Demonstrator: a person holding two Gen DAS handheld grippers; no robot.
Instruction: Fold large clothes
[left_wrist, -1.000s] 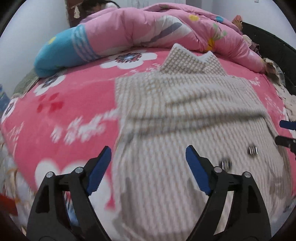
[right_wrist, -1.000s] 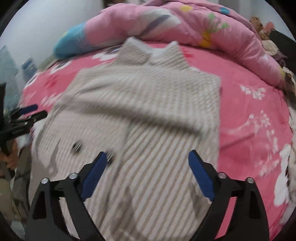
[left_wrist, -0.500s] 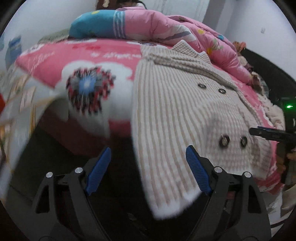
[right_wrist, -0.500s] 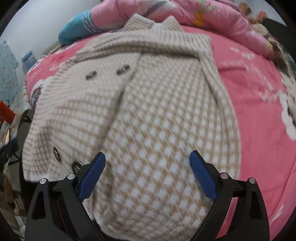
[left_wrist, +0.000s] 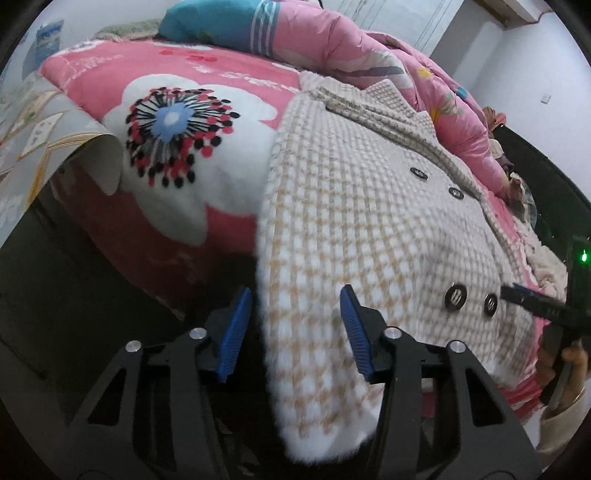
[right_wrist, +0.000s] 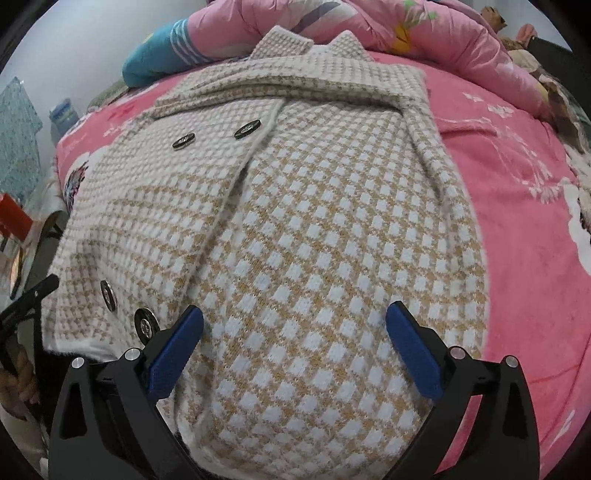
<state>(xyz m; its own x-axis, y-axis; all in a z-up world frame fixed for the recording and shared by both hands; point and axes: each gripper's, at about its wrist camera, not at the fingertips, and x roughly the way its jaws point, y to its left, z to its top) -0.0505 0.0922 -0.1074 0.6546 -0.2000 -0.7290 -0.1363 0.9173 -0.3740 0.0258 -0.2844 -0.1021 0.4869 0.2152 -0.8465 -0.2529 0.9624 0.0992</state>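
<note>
A beige-and-white checked knit coat (left_wrist: 362, 206) with dark buttons lies front-up on the pink flowered bedspread (left_wrist: 155, 74), its hem hanging over the bed's near edge. It fills the right wrist view (right_wrist: 303, 229). My left gripper (left_wrist: 295, 325) is open, its fingers on either side of the coat's lower left corner. My right gripper (right_wrist: 295, 343) is open wide, low over the hem at the coat's lower right. Its tip shows in the left wrist view (left_wrist: 532, 301).
A pink quilt (left_wrist: 369, 55) with a blue end is bunched along the far side of the bed. It also shows in the right wrist view (right_wrist: 424, 33). Dark floor space lies below the bed edge (left_wrist: 74, 295). A patterned sheet (left_wrist: 44, 125) hangs at left.
Both grippers dropped from above the coat to the bed's near edge and moved in on the hem. The left jaws have narrowed around the lower left corner.
</note>
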